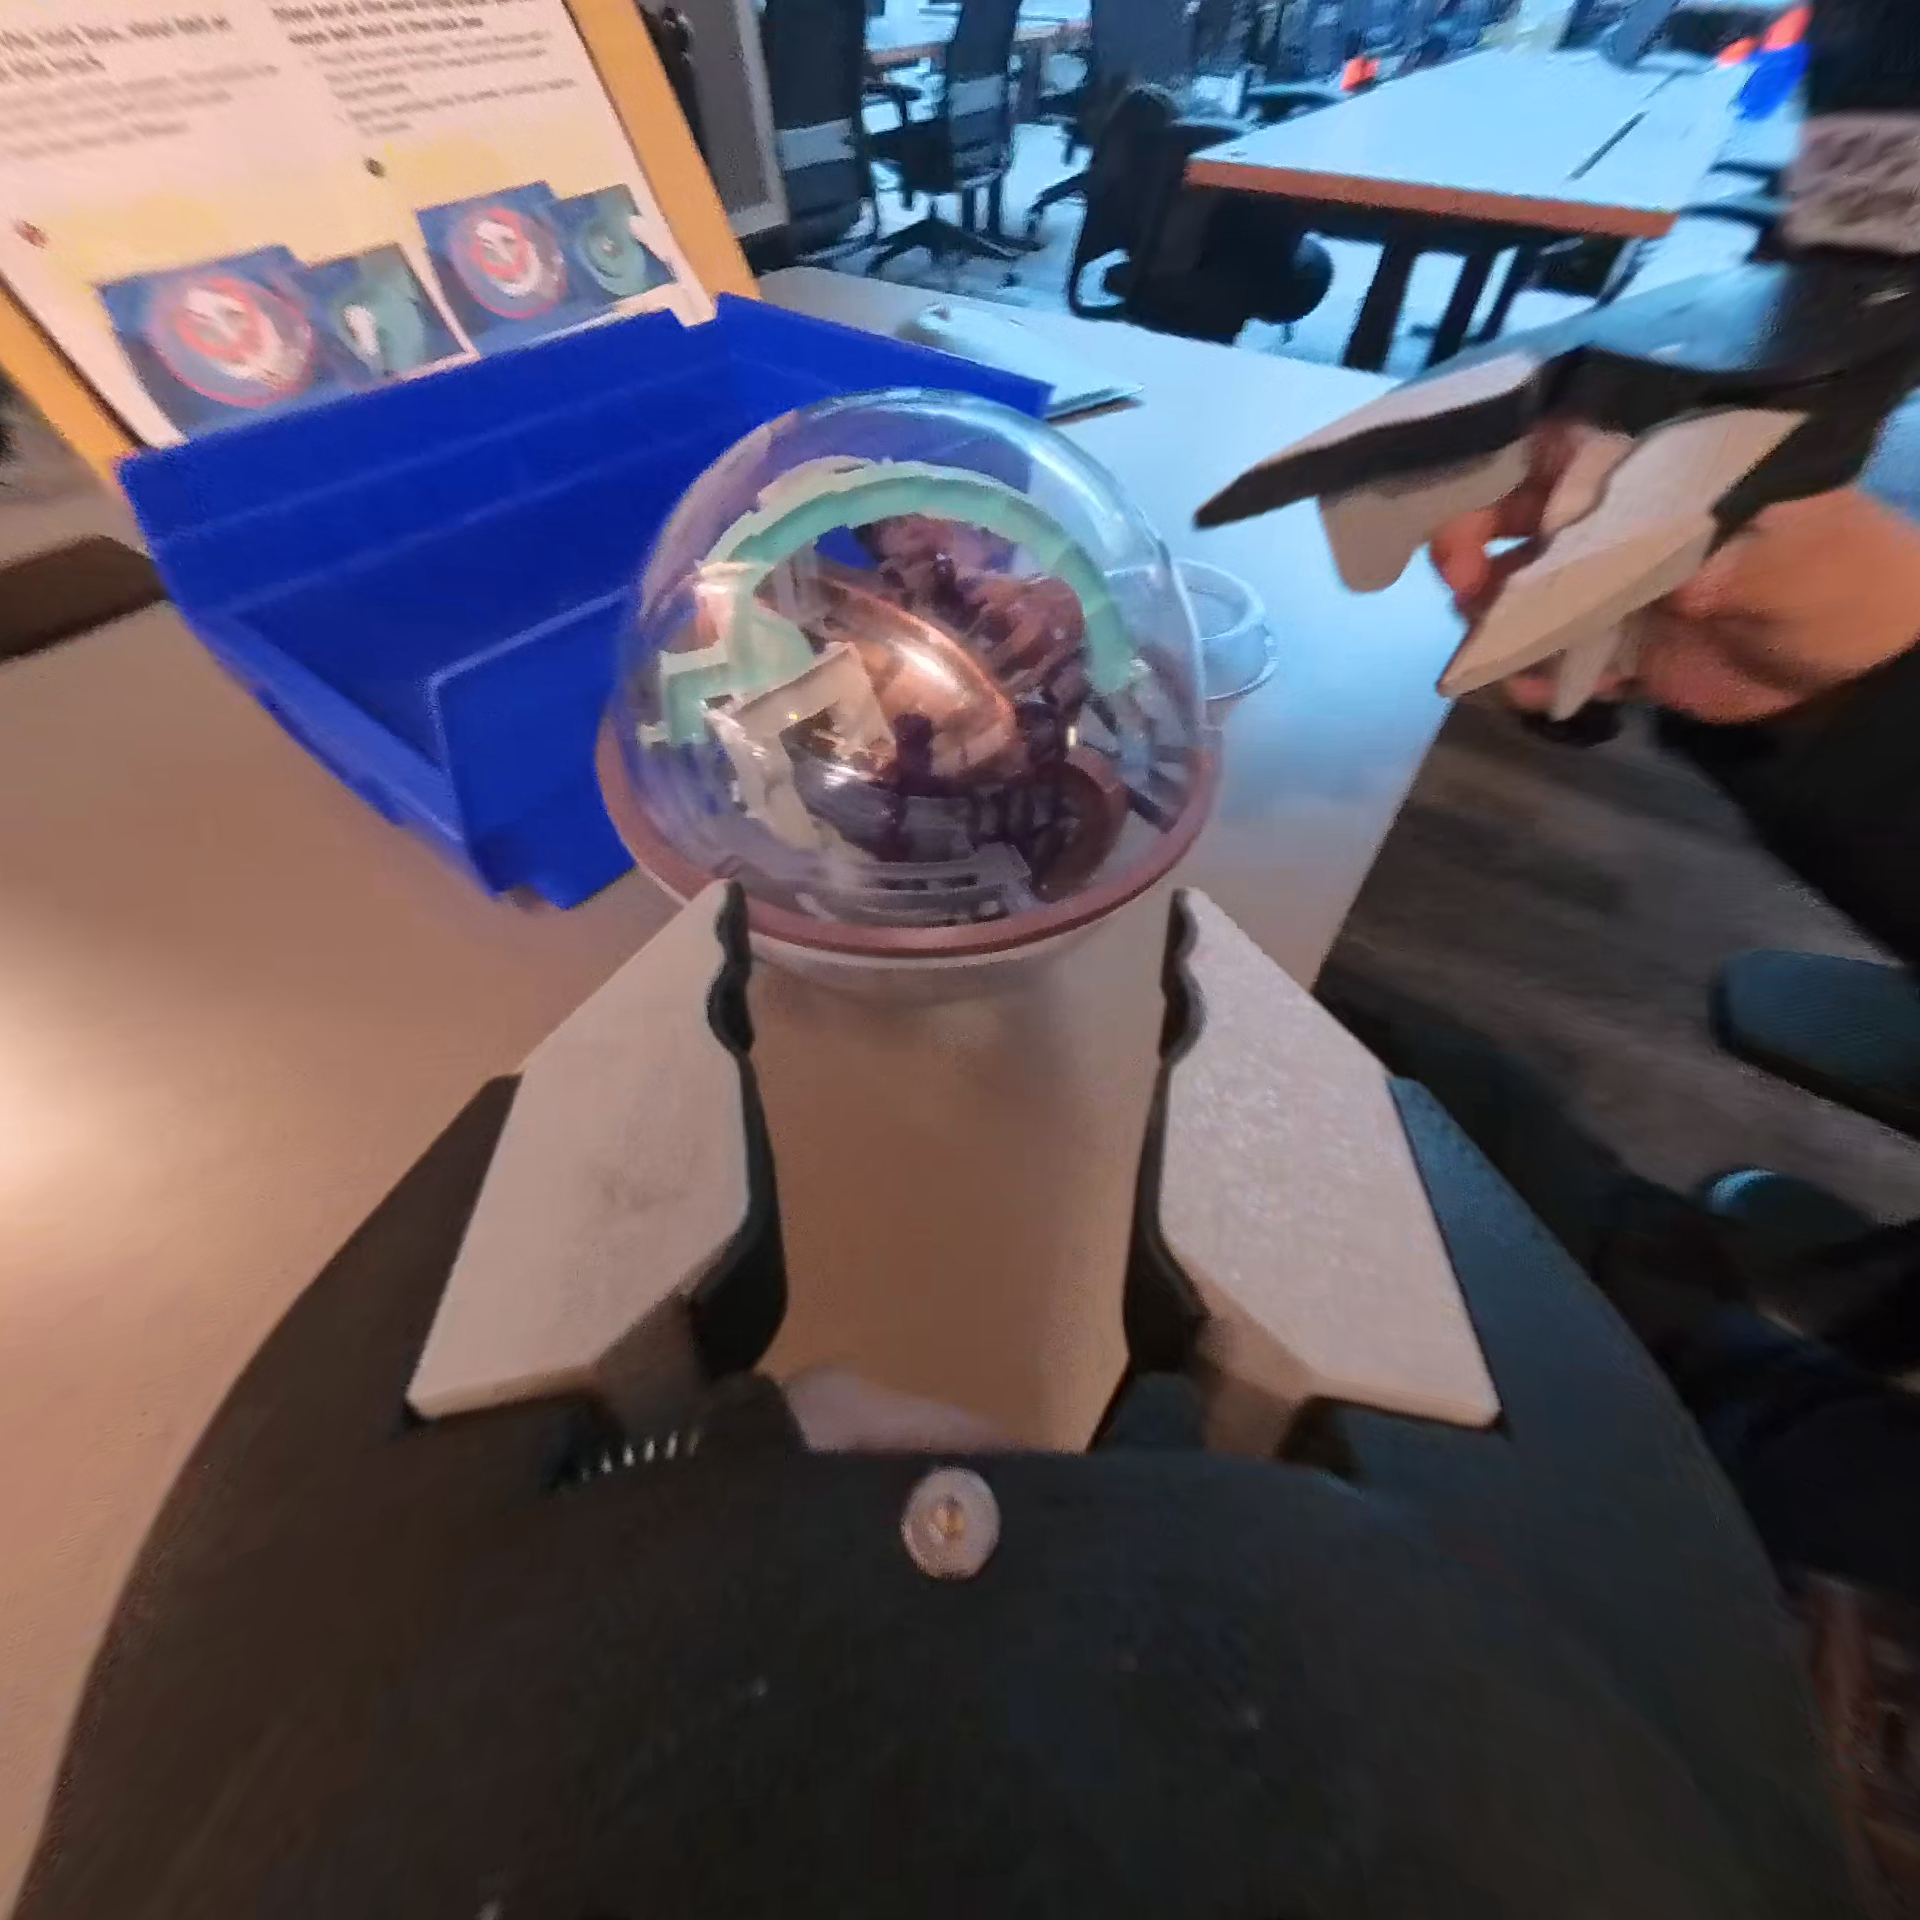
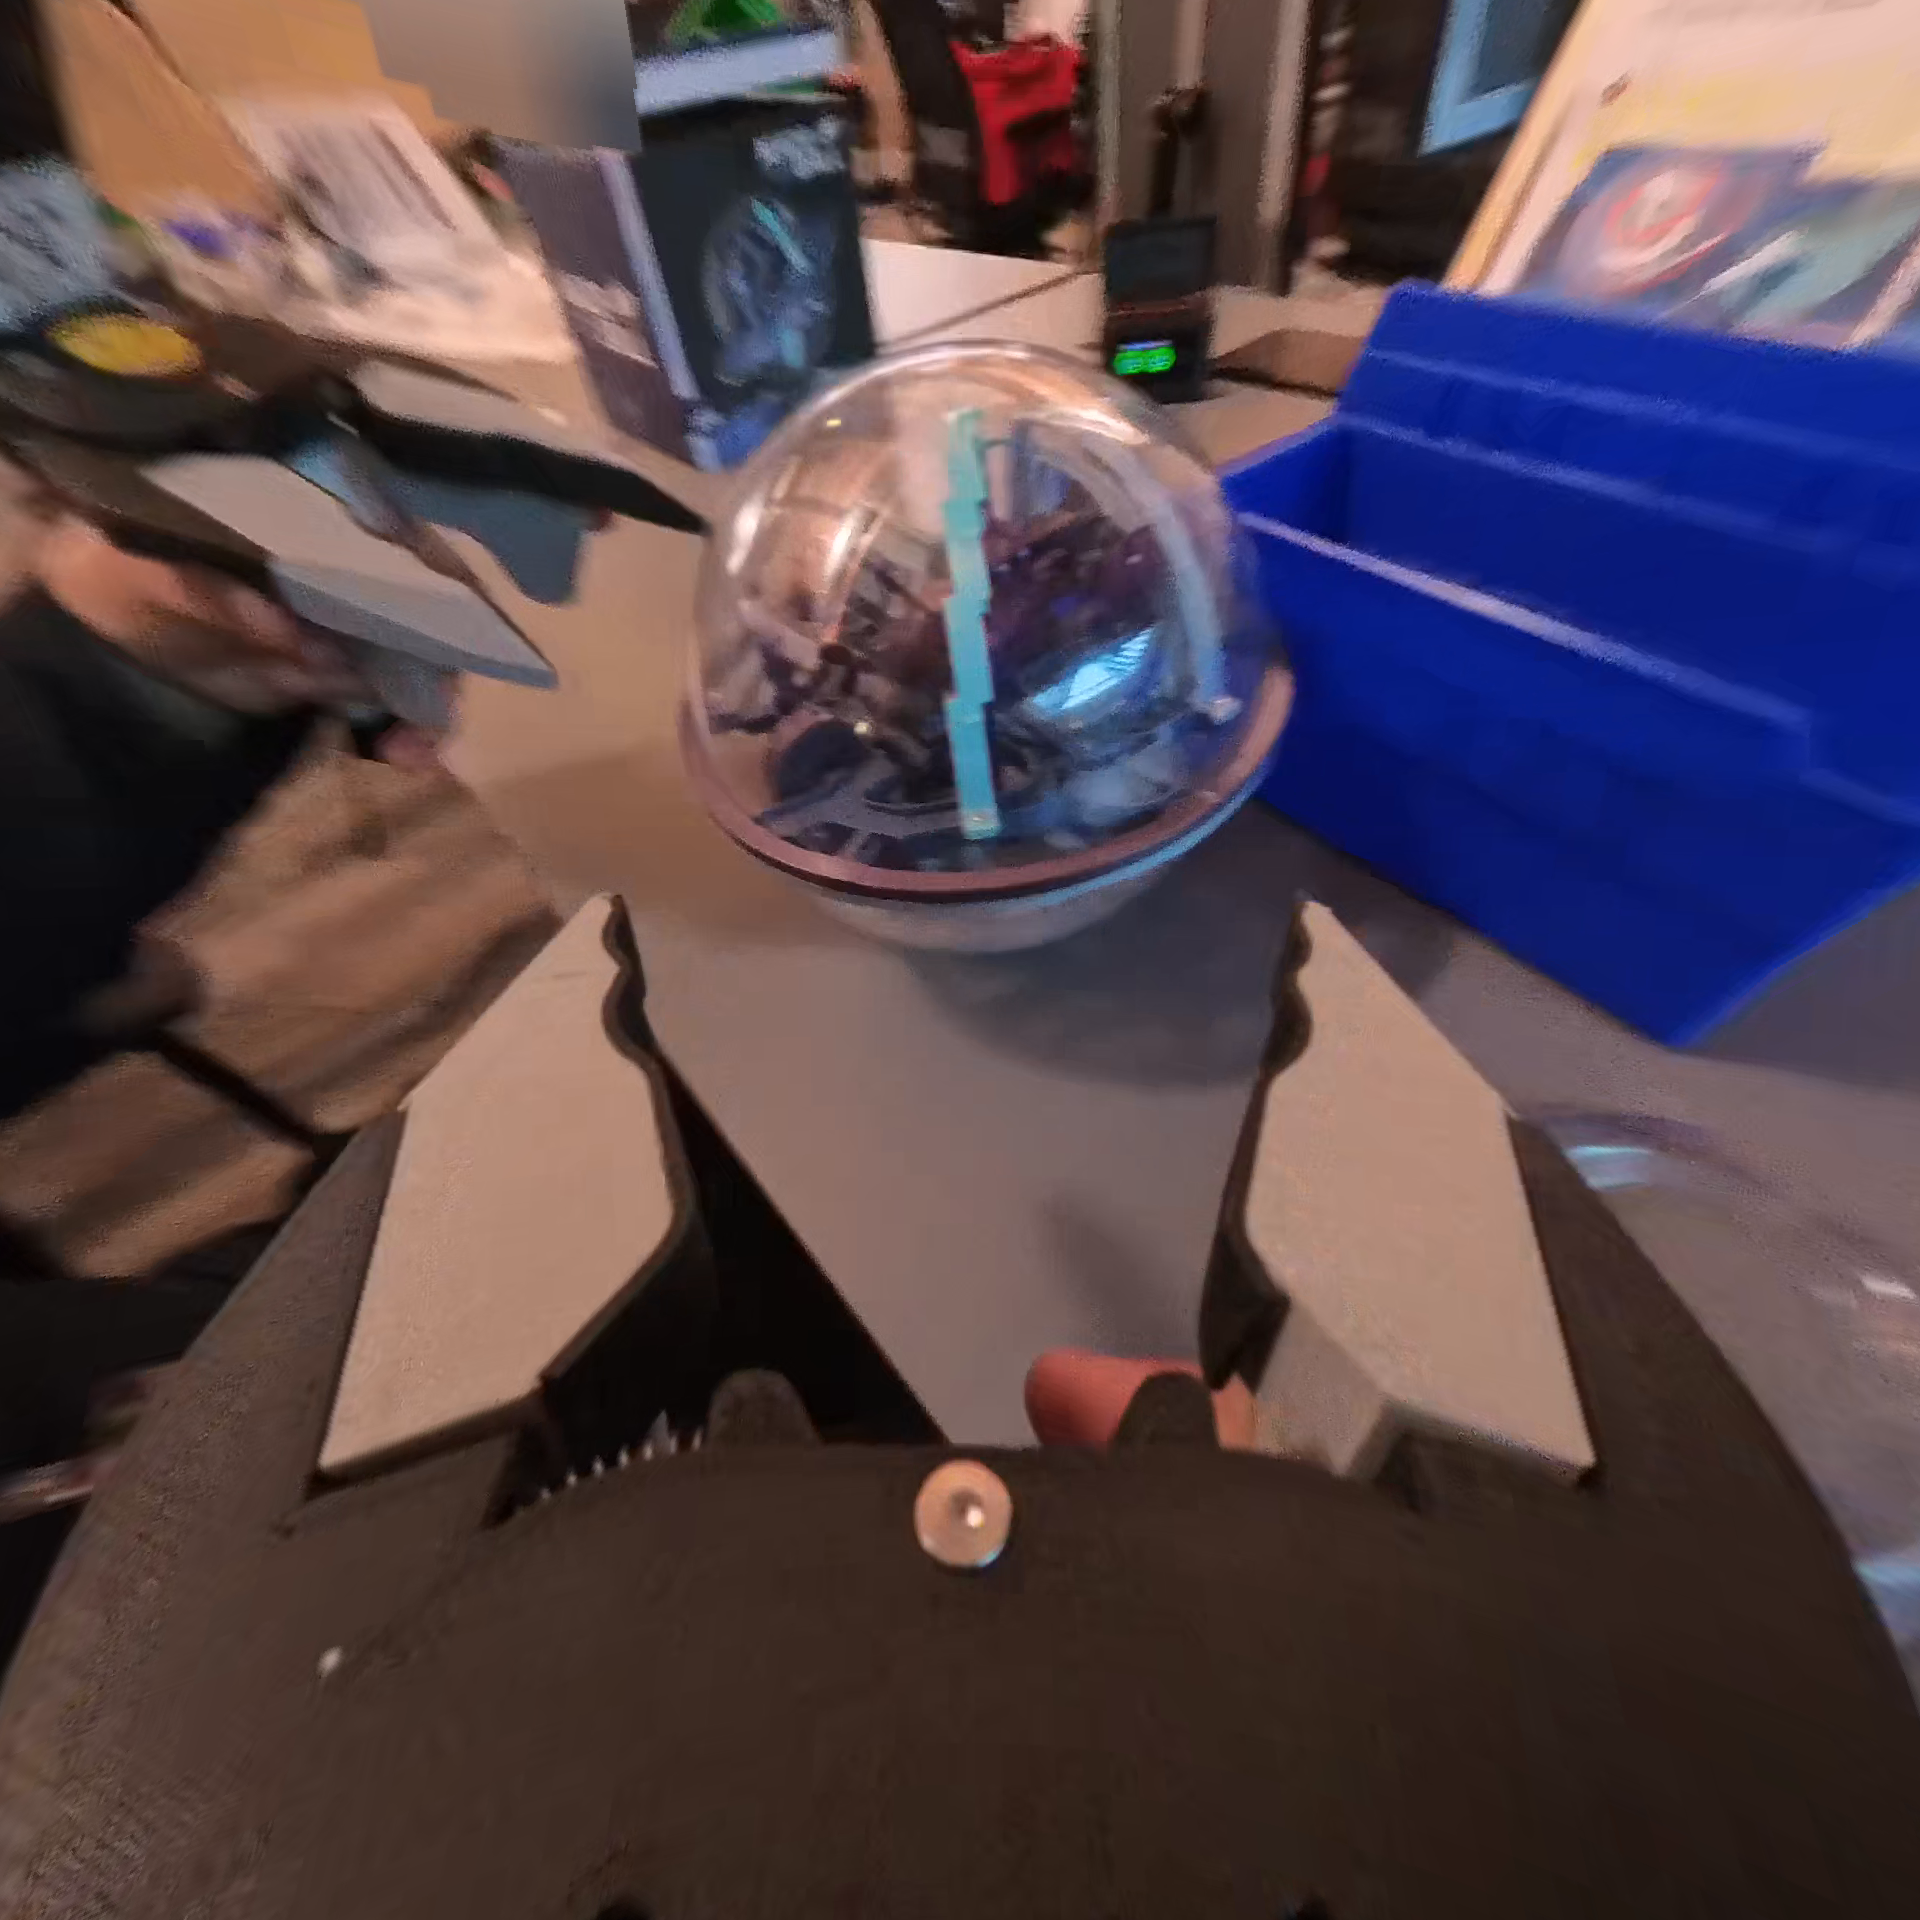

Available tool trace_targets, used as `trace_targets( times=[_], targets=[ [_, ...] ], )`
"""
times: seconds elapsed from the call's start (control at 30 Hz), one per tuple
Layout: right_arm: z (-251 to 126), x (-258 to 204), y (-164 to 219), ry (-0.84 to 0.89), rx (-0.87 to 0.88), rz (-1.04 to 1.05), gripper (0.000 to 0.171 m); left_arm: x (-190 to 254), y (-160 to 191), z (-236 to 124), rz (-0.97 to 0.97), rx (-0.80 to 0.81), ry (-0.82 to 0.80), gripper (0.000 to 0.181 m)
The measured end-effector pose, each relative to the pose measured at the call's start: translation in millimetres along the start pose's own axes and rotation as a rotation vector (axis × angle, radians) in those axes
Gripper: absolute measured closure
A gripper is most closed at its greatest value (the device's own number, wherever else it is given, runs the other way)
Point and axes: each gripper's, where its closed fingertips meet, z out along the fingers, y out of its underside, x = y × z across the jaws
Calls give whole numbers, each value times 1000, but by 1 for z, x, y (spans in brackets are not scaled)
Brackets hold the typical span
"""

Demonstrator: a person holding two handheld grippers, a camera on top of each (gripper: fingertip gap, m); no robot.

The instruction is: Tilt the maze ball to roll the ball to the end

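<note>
the left gripper (image 1: 951, 925) is spread wide and empty just short of the clear plastic maze ball with teal and purple tracks (image 1: 904, 675), which rests on the grey tabletop (image 1: 260, 935); the right gripper (image 2: 956, 925), also spread and empty, nears its other side. best to clamp evenly at the ball's equator seam, then tilt slowly. the tiny inner ball is probably lost to blur. just behind the maze ball sits a blue plastic bin (image 1: 416, 582).
</note>
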Motion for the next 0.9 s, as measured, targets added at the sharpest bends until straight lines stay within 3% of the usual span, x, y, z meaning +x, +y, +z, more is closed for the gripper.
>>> trace_targets(
  times=[0.07,0.23,0.47,0.57,0.7,0.77,0.83,0.9],
  targets=[
    [6,-3,6,-118,-2,121,45,-2,3,4,-22,-11,24,93],
    [28,0,16,-243,-18,247,33,0,0,20,-139,12,148,87],
    [52,3,2,-434,34,482,41,-16,17,37,-344,17,251,92],
    [63,0,14,-431,-14,458,45,-18,22,40,-412,15,297,90],
    [58,-7,27,-377,-111,276,50,-10,25,35,-293,3,296,94],
    [51,-10,37,-340,-176,167,47,-3,22,28,-209,8,291,107],
    [41,-10,33,-318,-178,128,44,3,7,16,-242,63,334,127],
    [30,-11,15,-339,-108,172,43,-5,-1,9,-313,83,336,107]
  ],
)
